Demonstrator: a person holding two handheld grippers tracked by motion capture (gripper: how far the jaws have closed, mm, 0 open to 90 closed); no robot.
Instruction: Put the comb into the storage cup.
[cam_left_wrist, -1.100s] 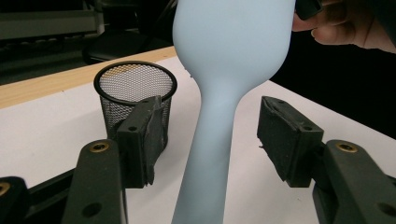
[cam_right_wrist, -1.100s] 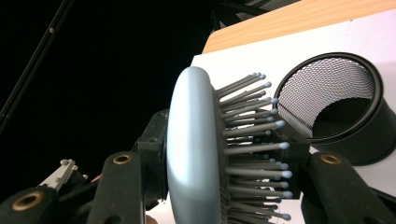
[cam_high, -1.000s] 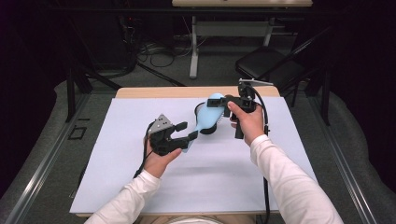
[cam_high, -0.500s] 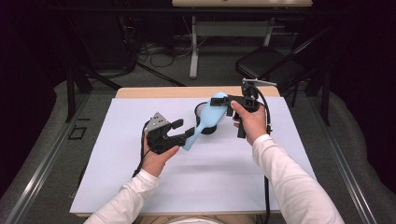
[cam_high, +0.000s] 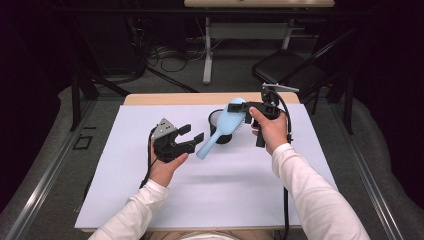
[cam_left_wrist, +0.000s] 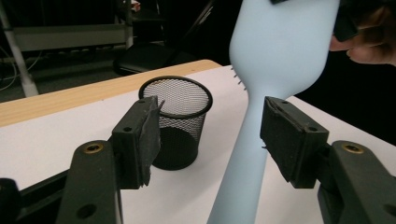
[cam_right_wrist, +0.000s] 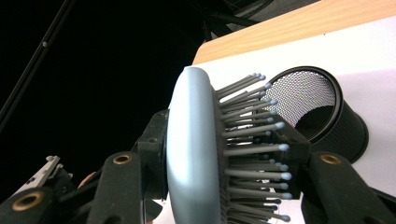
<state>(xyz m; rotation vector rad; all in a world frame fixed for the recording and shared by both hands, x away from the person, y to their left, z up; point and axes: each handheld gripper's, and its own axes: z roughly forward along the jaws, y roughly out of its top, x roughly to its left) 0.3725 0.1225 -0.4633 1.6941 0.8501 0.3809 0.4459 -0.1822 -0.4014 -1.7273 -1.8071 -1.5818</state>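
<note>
The right gripper (cam_high: 239, 106) pinches the hairbrush (cam_high: 226, 125) head above the mesh cup (cam_high: 218, 120); the left gripper (cam_high: 192, 135) (jaws just opening around the handle) stands spread — the brush may swing, held by the bristles alone.

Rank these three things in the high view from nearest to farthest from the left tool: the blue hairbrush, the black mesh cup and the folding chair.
1. Blue hairbrush: its handle tip lies just right of the left tool.
2. Black mesh cup: farther right and back, behind the brush.
3. Folding chair: on the floor beyond the table's far right corner.
</note>
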